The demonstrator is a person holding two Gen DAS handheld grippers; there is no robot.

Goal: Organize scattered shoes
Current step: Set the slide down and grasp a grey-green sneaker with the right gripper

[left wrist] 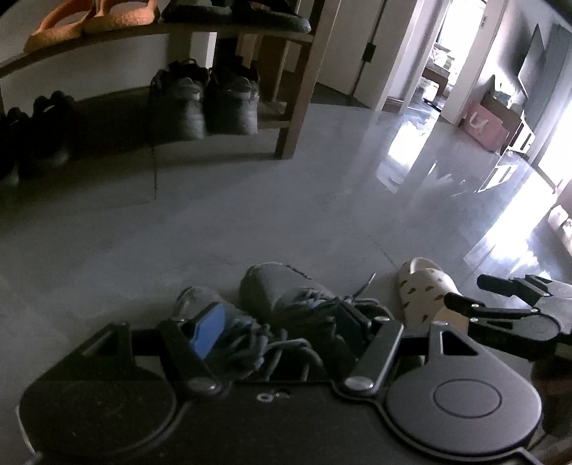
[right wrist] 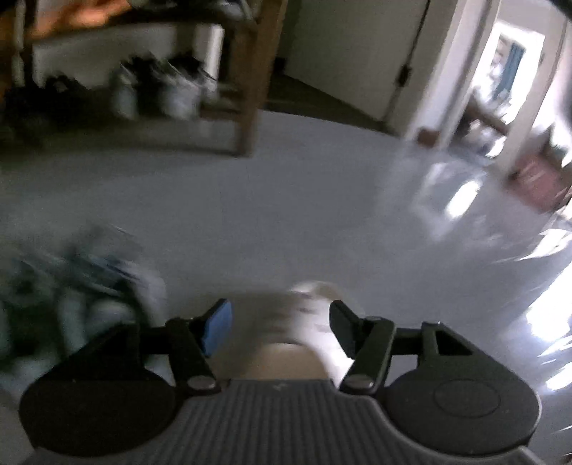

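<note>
Shoes [left wrist: 286, 314] lie on glossy grey floor [left wrist: 250, 214] near wooden rack [left wrist: 296, 107].

cream spotted slipper [left wrist: 425, 289], orange shoes [left wrist: 93, 21] — blue pads [left wrist: 209, 331]

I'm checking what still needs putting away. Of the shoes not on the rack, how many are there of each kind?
Grey lace-up sneakers: 2
Cream spotted slipper: 1
Total: 3
</note>
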